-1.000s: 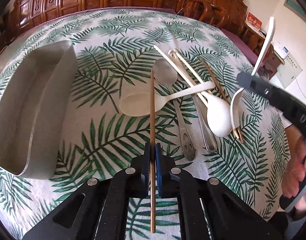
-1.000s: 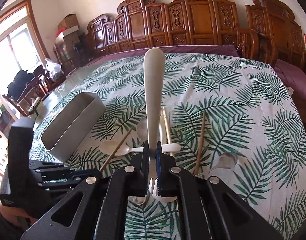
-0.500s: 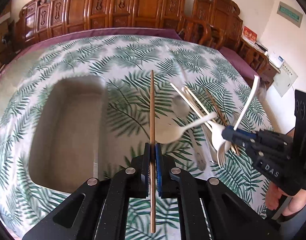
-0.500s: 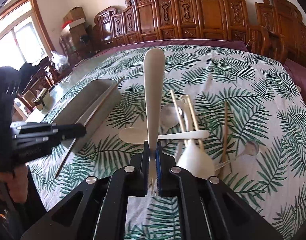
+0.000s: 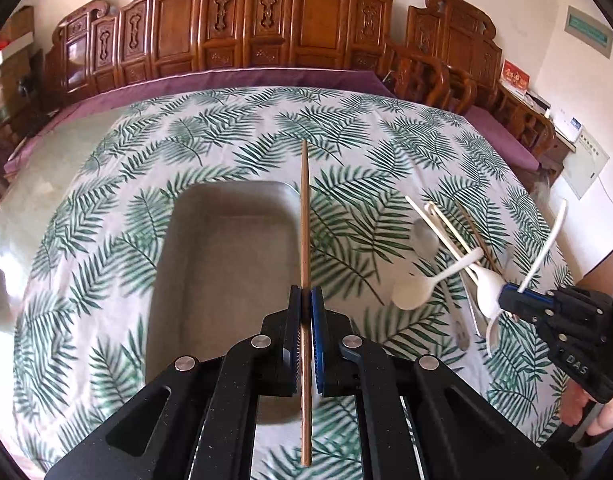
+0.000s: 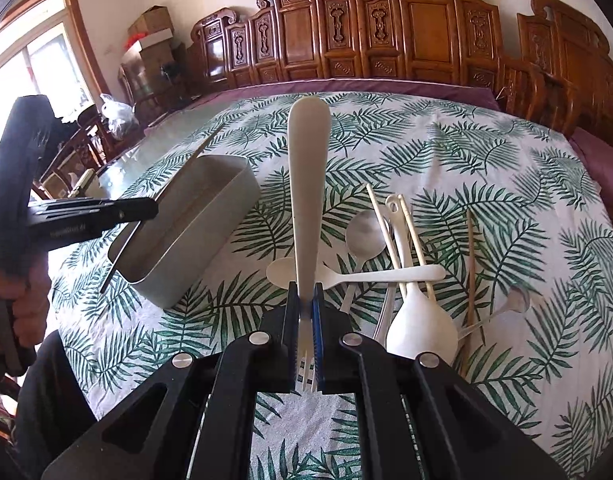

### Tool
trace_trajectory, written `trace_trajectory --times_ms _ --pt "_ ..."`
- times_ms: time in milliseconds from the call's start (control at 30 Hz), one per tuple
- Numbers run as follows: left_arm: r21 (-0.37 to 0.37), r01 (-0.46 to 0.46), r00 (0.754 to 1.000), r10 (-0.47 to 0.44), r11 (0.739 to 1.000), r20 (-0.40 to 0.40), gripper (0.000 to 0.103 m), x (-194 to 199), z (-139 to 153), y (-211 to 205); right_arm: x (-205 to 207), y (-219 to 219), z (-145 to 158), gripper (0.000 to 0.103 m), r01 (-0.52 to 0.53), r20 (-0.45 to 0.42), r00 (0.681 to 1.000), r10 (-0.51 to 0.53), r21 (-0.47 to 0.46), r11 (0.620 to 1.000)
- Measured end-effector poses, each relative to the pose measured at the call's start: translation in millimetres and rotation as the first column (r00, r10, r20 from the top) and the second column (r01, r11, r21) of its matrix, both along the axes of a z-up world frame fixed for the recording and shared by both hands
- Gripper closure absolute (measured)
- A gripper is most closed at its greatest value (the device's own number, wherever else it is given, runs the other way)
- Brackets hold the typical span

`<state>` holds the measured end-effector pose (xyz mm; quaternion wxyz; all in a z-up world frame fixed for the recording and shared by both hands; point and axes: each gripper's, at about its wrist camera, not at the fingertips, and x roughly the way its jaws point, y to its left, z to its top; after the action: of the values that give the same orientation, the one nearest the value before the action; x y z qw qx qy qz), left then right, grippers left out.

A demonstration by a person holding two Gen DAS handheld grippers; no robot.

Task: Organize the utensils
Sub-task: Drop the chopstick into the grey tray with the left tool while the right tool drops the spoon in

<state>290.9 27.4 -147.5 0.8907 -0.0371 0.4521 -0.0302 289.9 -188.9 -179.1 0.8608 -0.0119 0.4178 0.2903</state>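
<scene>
left gripper (image 5: 305,320) clamps wooden chopstick (image 5: 305,216) | axis along grey bin (image 5: 222,264), over its right rim | right gripper (image 6: 305,320) clamps white fork (image 6: 307,184), farther from bin

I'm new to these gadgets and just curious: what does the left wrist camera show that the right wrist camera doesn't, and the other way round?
Only the left wrist view looks down into the tray, bare inside.

Only the right wrist view shows the window, boxes and the fork's tines.

Both show the left gripper shut on a brown chopstick, the right gripper shut on the fork, and the utensil pile on the leaf-print cloth.
</scene>
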Motion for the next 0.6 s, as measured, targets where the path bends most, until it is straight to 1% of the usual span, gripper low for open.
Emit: trace_trajectory --times_ms 200,267,433,600 --pt "0.016 0.025 1.000 -0.025 1.000 -0.006 0.099 12 -3 19 -5 11 10 0.096 0.011 -0.001 1.000 -0.011 0.005 1.000" --pt "0.033 0.036 0.999 -0.035 0.999 -0.020 0.099 18 -8 25 -6 16 13 0.096 0.009 0.000 1.000 -0.009 0.002 1.000" --pt "0.043 0.078 0.995 -0.075 0.996 -0.064 0.099 25 -24 33 -5 30 26 0.096 0.004 0.009 1.000 -0.004 -0.002 1.000" --pt "0.031 0.093 0.991 -0.090 0.995 -0.097 0.099 28 -38 42 -2 51 38 0.096 -0.012 0.020 1.000 0.012 -0.010 1.000"
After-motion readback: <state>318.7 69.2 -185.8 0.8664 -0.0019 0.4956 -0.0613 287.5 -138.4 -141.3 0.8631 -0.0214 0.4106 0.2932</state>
